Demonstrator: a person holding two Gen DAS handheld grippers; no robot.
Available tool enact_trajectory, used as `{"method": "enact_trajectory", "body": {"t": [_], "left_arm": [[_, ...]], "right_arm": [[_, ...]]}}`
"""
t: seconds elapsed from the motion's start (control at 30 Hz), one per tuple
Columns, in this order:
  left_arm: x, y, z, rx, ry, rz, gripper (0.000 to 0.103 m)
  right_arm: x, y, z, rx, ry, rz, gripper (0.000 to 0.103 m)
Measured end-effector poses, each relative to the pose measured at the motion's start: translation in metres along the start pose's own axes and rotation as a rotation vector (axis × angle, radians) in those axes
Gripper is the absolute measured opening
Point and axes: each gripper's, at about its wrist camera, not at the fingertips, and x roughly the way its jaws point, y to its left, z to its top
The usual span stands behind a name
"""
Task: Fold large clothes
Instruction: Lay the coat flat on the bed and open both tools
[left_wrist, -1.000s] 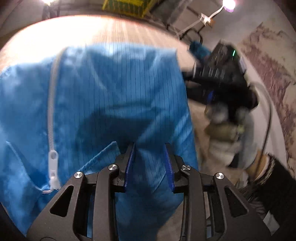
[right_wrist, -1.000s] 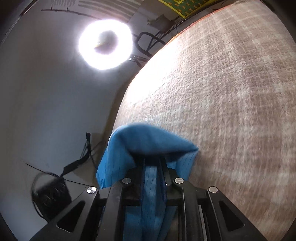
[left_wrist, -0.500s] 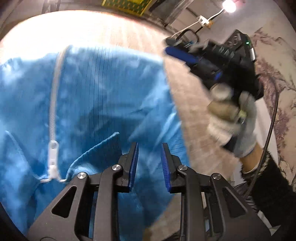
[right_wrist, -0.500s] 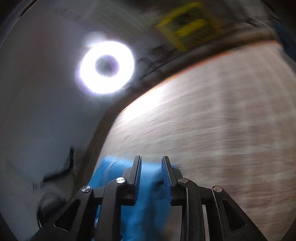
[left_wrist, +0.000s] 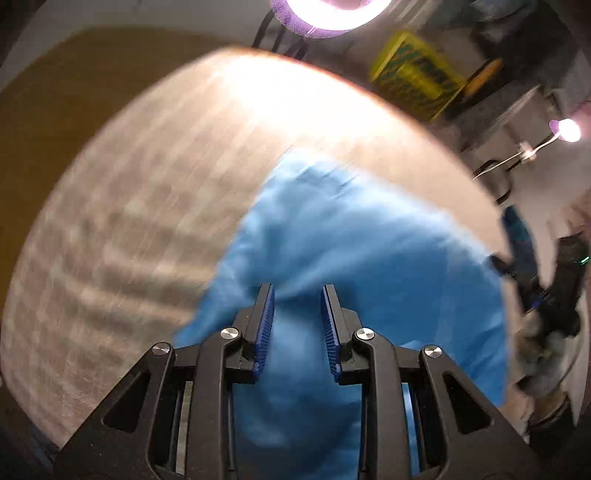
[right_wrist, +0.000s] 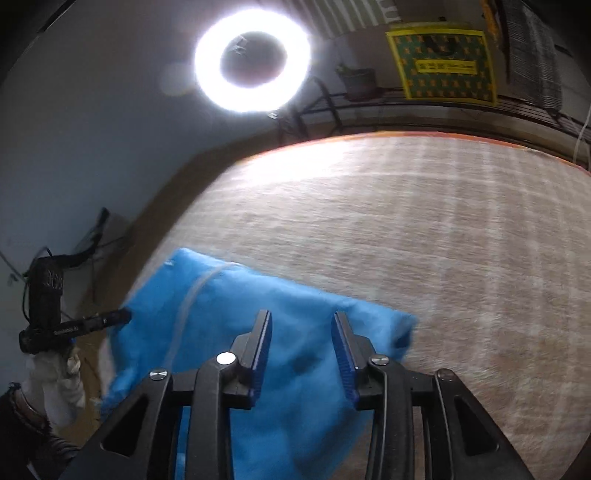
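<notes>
A large blue garment (left_wrist: 351, 240) lies spread on the beige woven table cover (left_wrist: 129, 203). My left gripper (left_wrist: 296, 295) hovers over the garment's near part, jaws apart, with nothing pinched between them; the picture is blurred. In the right wrist view the same garment (right_wrist: 221, 295) shows its white zipper (right_wrist: 192, 295). My right gripper (right_wrist: 301, 321) hangs above the cloth with its jaws opening and nothing between the pads. A white-gloved hand (right_wrist: 55, 380) holds the left tool at the garment's left edge.
A ring light (right_wrist: 253, 61) stands behind the table's far edge (right_wrist: 406, 138). A yellow patterned bag (right_wrist: 443, 62) sits on a rack behind it. A small lamp (left_wrist: 569, 129) glows at the right. Bare cover (right_wrist: 443, 240) stretches right of the garment.
The right gripper let go of the bunched blue fold, widened and drew back above the cloth. The left gripper swept quickly across the garment and rolled; the zipper left its view.
</notes>
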Motion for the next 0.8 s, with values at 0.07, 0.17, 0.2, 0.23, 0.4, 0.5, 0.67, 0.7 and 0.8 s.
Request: {"method": "enact_trajectory", "body": {"t": [0.07,0.17,0.2,0.23,0.4,0.5,0.67,0.7,0.8], "left_arm": [[0.004,0.008,-0.014,-0.015,-0.026,-0.006,0.023],[-0.006,-0.002,-0.012,0.077,-0.007,0.032,0.023],[-0.011,-0.004,-0.012,0.080,-0.016,0.036,0.023],[-0.022,-0.003,-0.010,0.066,-0.034,0.028,0.023],[-0.064,-0.020,-0.017,0.078,-0.101,-0.047,0.023],[-0.084,-0.029,-0.024,0.091,-0.116,-0.098,0.023],[-0.076,-0.040,-0.040,0.137,-0.088,-0.096,0.023],[-0.070,-0.040,-0.047,0.152,-0.057,-0.062,0.023],[-0.037,-0.024,-0.059,0.160,-0.005,0.036,0.023]], "right_arm": [[0.012,-0.008,-0.002,-0.017,0.022,-0.081,0.026],[0.020,-0.009,-0.007,-0.077,0.020,-0.176,0.024],[0.019,-0.008,-0.007,-0.076,0.023,-0.188,0.024],[0.017,-0.006,-0.004,-0.066,0.029,-0.212,0.024],[-0.029,0.020,-0.006,-0.055,-0.014,-0.135,0.026],[-0.052,0.050,-0.020,-0.102,-0.018,-0.059,0.026],[-0.052,0.078,-0.066,-0.154,0.056,-0.050,0.031],[-0.048,0.076,-0.074,-0.153,0.078,-0.057,0.031],[-0.038,0.064,-0.098,-0.113,0.153,-0.048,0.031]]}}
